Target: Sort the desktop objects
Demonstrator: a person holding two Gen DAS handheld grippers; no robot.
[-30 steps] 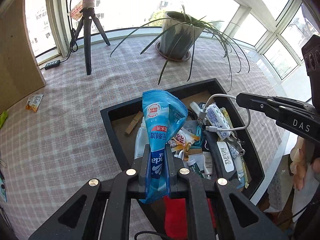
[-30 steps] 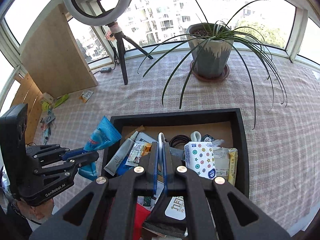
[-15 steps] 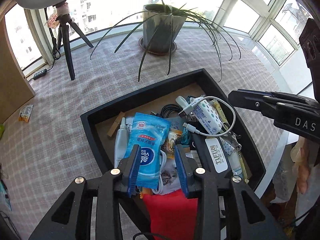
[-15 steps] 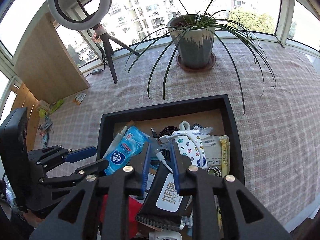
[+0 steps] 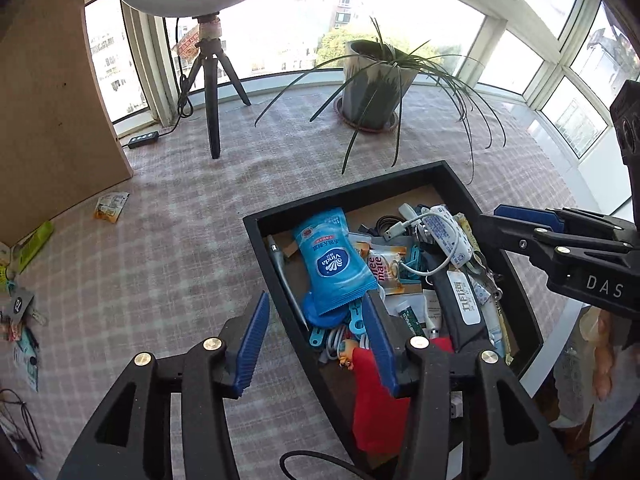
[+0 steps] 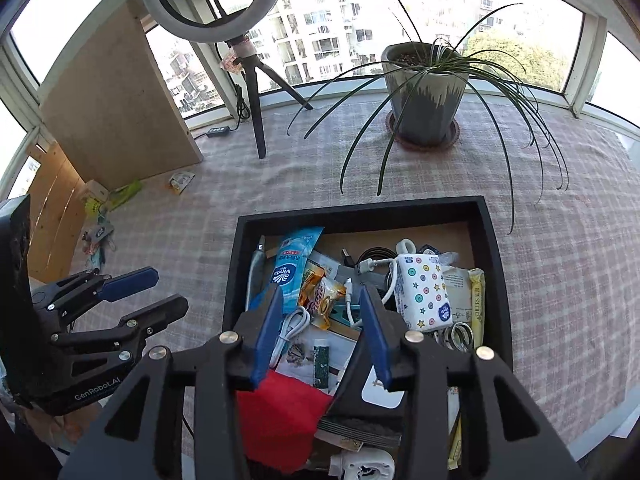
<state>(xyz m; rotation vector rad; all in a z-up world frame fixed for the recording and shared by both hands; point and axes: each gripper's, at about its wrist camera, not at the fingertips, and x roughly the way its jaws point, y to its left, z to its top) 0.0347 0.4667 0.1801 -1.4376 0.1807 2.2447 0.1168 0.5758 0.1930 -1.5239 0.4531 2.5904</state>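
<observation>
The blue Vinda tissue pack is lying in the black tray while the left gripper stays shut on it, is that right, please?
Not quite: the blue Vinda tissue pack lies in the black tray, but the left gripper is open and holds nothing, as the left wrist view shows.

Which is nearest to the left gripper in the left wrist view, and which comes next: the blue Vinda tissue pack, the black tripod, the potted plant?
From the left gripper, nearest first:
1. Blue Vinda tissue pack, just ahead, lying in the black tray.
2. Black tripod, far ahead on the left.
3. Potted plant, far ahead on the right; too close to the tripod to rank surely.
</observation>
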